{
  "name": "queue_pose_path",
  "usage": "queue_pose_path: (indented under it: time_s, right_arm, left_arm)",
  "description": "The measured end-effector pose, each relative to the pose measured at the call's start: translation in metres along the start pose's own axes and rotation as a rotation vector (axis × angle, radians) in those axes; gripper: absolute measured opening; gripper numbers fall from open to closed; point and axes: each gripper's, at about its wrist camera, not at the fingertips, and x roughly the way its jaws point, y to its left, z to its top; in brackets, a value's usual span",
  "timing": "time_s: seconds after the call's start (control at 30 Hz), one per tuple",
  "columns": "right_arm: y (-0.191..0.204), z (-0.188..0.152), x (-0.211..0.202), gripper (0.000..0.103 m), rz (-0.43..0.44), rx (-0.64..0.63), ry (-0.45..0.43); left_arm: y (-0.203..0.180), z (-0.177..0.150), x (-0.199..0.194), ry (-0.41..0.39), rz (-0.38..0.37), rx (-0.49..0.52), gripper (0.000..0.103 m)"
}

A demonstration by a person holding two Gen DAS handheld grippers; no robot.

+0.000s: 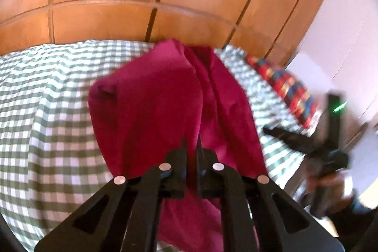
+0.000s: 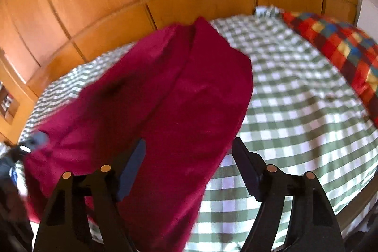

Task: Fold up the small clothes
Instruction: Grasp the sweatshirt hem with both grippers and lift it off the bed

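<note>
Left tongs (image 1: pixel 191 145) pinch the crimson garment (image 1: pixel 165 96); right tongs (image 2: pixel 189 148) gape around its edge.

No text, label, brand, number or sign could be read in either view.
</note>
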Motion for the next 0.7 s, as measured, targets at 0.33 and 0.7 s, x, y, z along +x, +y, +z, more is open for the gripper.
queue_pose_path:
  time_s: [0.33, 0.7]
  right_arm:
    - [-0.015, -0.004, 0.047, 0.037, -0.074, 0.069, 0.126]
    - [-0.010, 0.006, 0.020, 0.011, -0.172, -0.102, 0.037]
  left_arm:
    - [0.082, 0.043, -0.016, -0.071, 0.246, -0.091, 0.004]
    - [0.219, 0.157, -0.018, -0.144, 0.775, -0.261, 0.025]
